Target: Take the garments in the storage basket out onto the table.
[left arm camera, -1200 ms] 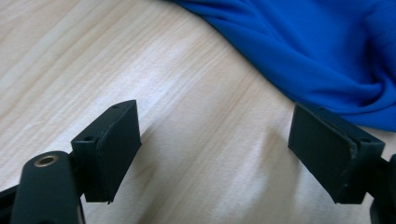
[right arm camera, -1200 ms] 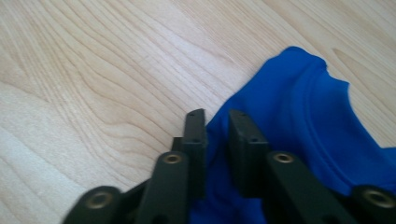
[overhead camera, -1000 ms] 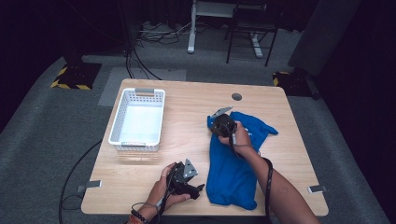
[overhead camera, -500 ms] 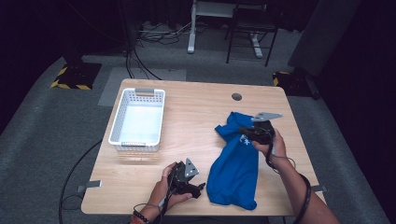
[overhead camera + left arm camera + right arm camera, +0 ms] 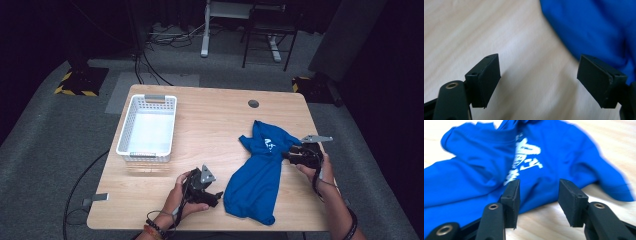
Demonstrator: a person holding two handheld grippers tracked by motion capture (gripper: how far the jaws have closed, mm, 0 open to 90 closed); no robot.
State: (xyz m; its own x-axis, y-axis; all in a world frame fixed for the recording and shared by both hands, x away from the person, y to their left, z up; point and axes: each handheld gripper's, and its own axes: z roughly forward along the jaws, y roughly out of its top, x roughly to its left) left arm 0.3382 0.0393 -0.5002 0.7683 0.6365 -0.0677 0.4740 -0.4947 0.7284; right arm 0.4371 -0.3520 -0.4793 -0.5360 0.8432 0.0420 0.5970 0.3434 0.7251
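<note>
shirt: blue T-shirt [image 5: 260,175] lies crumpled on the right half of the table [image 5: 215,125], white print facing up, long axis running from near edge toward the far right
left gripper: [image 5: 216,196] near front edge, just left of the shirt's lower hem, jaws spread wide, nothing between them, bare wood under it
right gripper: [image 5: 286,157] at the shirt's right edge, jaws parted, empty, aimed at the printed area
basket: white basket [image 5: 147,127] on the left side, well apart from shirt

Soft matt blue cloth shirt [image 5: 260,172] on smooth pale wood table [image 5: 215,120]; white plastic basket [image 5: 131,131]
</note>
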